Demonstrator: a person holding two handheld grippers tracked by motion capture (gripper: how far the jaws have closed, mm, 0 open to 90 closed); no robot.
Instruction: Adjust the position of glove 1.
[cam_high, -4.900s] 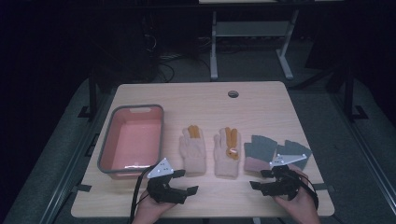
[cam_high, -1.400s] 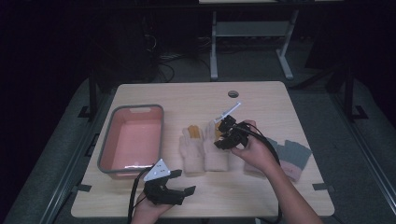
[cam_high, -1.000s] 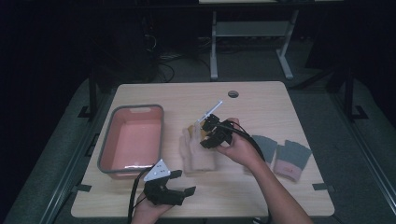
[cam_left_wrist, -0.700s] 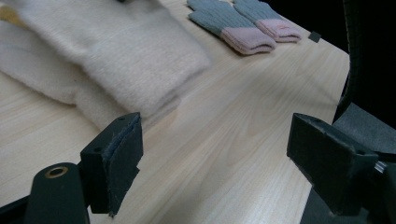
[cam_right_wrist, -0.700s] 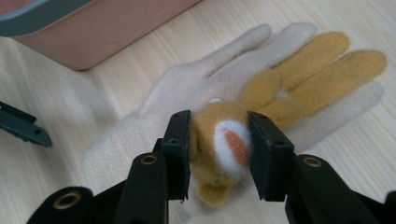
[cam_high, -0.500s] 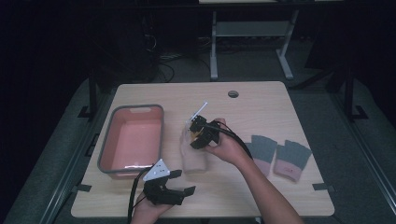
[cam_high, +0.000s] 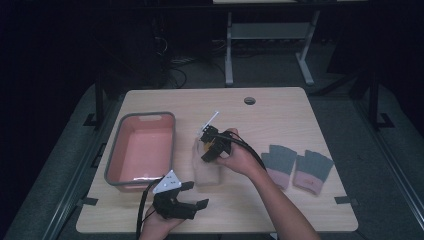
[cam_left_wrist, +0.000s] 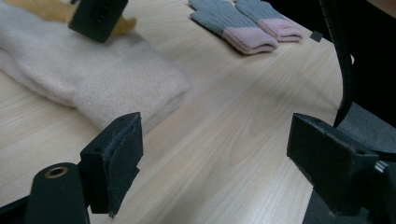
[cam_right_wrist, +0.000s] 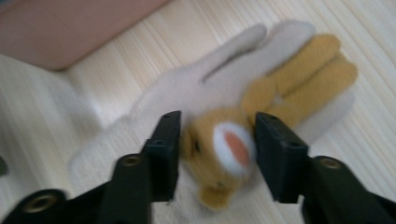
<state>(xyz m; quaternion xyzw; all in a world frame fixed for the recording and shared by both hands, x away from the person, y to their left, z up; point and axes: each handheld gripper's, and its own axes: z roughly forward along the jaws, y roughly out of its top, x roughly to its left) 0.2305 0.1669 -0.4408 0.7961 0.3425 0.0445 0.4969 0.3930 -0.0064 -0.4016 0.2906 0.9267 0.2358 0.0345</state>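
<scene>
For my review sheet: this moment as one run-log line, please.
right gripper: jaws just opening, over stacked cream gloves | left gripper: open, nothing between | grey gloves: lying apart | pink bin

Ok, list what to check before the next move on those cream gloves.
1. Right gripper let go: ok. Its jaws have just been opening and stand on either side of the rabbit face without pressing it.
2. Cream gloves stacked squarely: cannot tell. The hand covers part of the pile.
3. Left gripper free: ok. It is open with nothing between the jaws.
4. Pink bin has room: ok. It looks empty.
5. Grey gloves out of the way: ok. They lie side by side to the right, apart from the pile.
</scene>
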